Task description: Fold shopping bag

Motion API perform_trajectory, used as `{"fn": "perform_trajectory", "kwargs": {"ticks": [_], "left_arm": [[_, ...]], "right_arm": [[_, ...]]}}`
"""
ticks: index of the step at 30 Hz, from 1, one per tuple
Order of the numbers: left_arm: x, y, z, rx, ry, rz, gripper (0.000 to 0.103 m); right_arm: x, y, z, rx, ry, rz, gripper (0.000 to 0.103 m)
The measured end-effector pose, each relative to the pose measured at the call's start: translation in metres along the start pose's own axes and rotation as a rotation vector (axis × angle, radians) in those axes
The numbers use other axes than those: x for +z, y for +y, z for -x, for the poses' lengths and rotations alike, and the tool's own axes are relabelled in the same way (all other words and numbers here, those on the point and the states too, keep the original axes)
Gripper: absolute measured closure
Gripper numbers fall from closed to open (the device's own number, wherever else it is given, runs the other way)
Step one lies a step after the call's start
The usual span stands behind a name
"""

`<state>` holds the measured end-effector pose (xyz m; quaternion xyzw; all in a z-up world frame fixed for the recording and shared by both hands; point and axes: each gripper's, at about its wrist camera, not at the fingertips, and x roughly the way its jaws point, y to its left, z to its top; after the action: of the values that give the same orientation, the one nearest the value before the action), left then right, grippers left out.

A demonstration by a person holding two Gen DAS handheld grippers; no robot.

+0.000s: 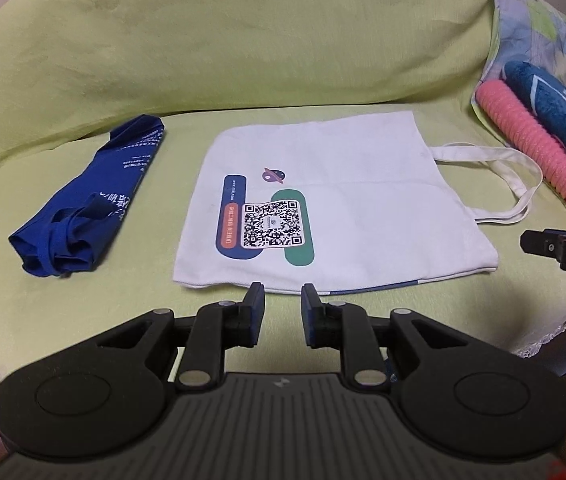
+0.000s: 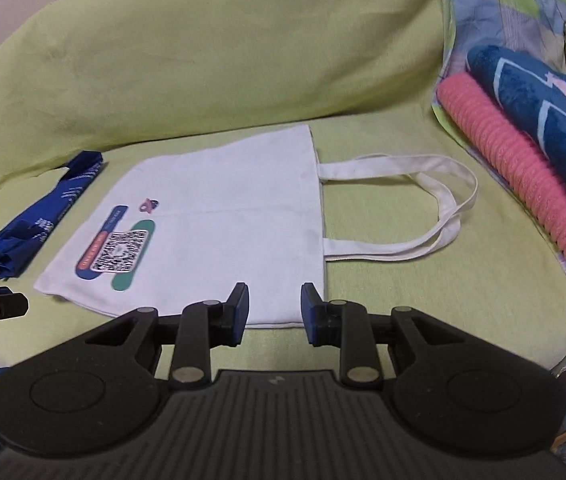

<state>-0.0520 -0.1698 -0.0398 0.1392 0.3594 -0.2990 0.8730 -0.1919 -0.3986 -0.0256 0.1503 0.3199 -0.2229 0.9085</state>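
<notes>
Before both parted grippers, white tote bag [image 1: 323, 184] flat, edges clear.

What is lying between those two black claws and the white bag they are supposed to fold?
Nothing visible. Both the left gripper and the right gripper hover open and empty at the near edge of the white bag, which lies flat on the green cover. The folded blue bag lies off to its side.

Soft, even indoor light, faint shadows, no glare; sharp centre, fisheye-bent, dark-cornered edges.
</notes>
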Motion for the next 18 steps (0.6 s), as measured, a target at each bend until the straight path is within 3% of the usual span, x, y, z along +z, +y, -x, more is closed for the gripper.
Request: {"fn": "perform_trajectory", "kwargs": {"ticks": [5, 12, 18], "left_arm": [[-0.005, 0.008, 0.005, -0.001, -0.008, 0.015, 0.077], [-0.007, 0.025, -0.017, -0.009, 0.009, 0.008, 0.079], [0.012, 0.026, -0.057, -0.099, -0.046, -0.136, 0.089]], "right_arm": [[-0.005, 0.006, 0.008, 0.022, 0.000, 0.006, 0.079], [-0.009, -0.003, -0.007, 0.010, 0.042, 0.002, 0.079], [-0.010, 0.000, -0.042, 0.044, 0.066, 0.018, 0.083]]}}
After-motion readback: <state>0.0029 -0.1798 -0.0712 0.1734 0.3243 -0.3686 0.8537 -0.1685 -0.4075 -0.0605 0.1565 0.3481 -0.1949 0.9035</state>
